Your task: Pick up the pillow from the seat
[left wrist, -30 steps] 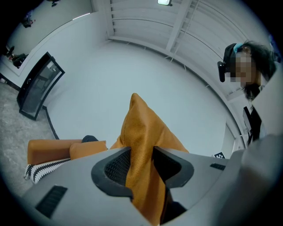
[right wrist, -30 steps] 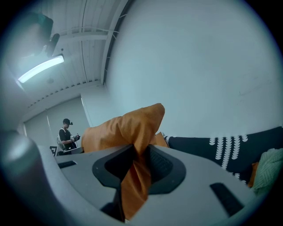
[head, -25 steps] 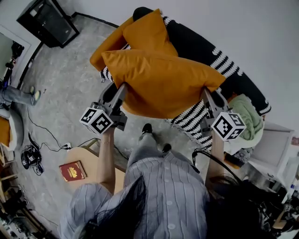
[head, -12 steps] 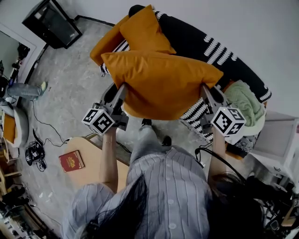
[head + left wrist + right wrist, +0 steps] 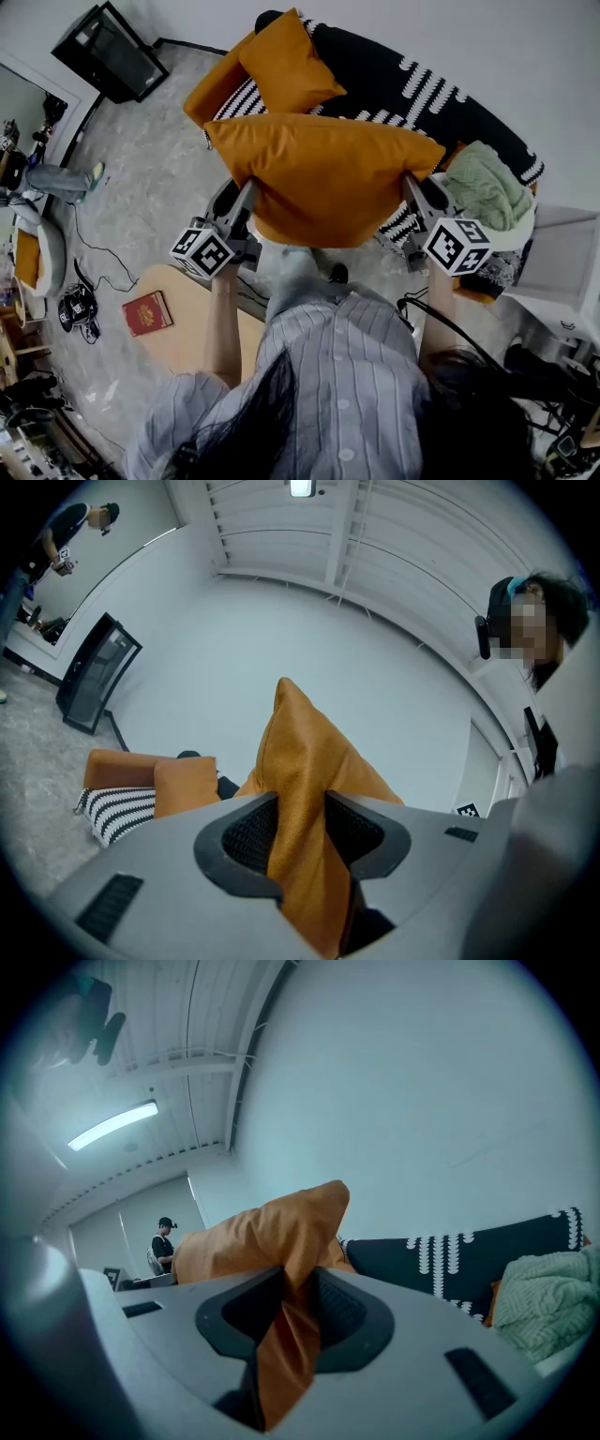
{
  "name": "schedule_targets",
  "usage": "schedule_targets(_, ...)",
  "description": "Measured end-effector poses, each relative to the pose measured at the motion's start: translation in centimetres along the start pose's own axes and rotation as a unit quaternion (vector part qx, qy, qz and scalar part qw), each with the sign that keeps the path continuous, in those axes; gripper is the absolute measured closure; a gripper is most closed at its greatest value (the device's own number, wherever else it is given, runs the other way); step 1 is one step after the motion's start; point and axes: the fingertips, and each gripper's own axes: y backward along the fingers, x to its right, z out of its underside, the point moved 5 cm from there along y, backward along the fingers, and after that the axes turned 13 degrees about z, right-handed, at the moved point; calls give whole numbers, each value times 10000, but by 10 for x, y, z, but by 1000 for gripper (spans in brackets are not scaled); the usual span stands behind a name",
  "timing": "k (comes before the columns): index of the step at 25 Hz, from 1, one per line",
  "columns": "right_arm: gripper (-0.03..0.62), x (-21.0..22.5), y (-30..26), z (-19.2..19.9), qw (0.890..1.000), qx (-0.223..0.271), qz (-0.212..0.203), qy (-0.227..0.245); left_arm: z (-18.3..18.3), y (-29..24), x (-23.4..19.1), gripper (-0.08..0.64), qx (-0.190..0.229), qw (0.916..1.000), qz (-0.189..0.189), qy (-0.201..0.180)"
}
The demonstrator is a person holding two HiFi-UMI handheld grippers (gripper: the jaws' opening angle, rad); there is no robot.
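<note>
A large orange pillow (image 5: pixel 328 173) hangs in the air in front of the black sofa (image 5: pixel 403 75), held by its two side edges. My left gripper (image 5: pixel 247 190) is shut on the pillow's left edge. In the left gripper view the orange fabric (image 5: pixel 309 761) is pinched between the pads of that gripper (image 5: pixel 300 822). My right gripper (image 5: pixel 412 185) is shut on the right edge. There too, pillow fabric (image 5: pixel 272 1232) is squeezed between the gripper's (image 5: pixel 295 1307) pads. The pillow hides both sets of fingertips in the head view.
A second orange pillow (image 5: pixel 286 66) and a striped one lie on the sofa's left end, a green blanket (image 5: pixel 487 187) on its right end. A wooden table (image 5: pixel 187 309) with a red book (image 5: pixel 147 313) stands at lower left. A black screen (image 5: pixel 108 52) leans at far left.
Both grippers have carried the pillow back from the sofa toward the person. The gap to the pillow left on the seat has grown. Both grips are unchanged.
</note>
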Motion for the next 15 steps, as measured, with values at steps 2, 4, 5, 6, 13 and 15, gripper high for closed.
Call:
schedule_targets(2, 486, -1, 8, 6, 10000, -24, -14, 6, 4, 9, 8, 393, -17, 10000, -69, 27)
schedule_targets(4, 486, -3, 13, 11, 10000, -79, -44, 14, 8, 17, 10, 393, 36, 9999, -96, 45)
schedule_targets(5, 486, -4, 14, 13, 9999, -105, -60, 24, 10, 20, 11, 393, 54, 9999, -117, 54)
schedule_targets(6, 486, -5, 15, 15, 9999, -125, -75, 36, 11, 23, 12, 393, 64, 9999, -141, 61)
schedule_targets(13, 486, -11, 18, 24, 9998, -168, -111, 67, 14, 36, 15, 393, 52, 9996, -278, 68)
schedule_targets(15, 486, -13, 18, 23, 9998, -149, -111, 74, 12, 38, 15, 393, 26, 9995, -294, 60)
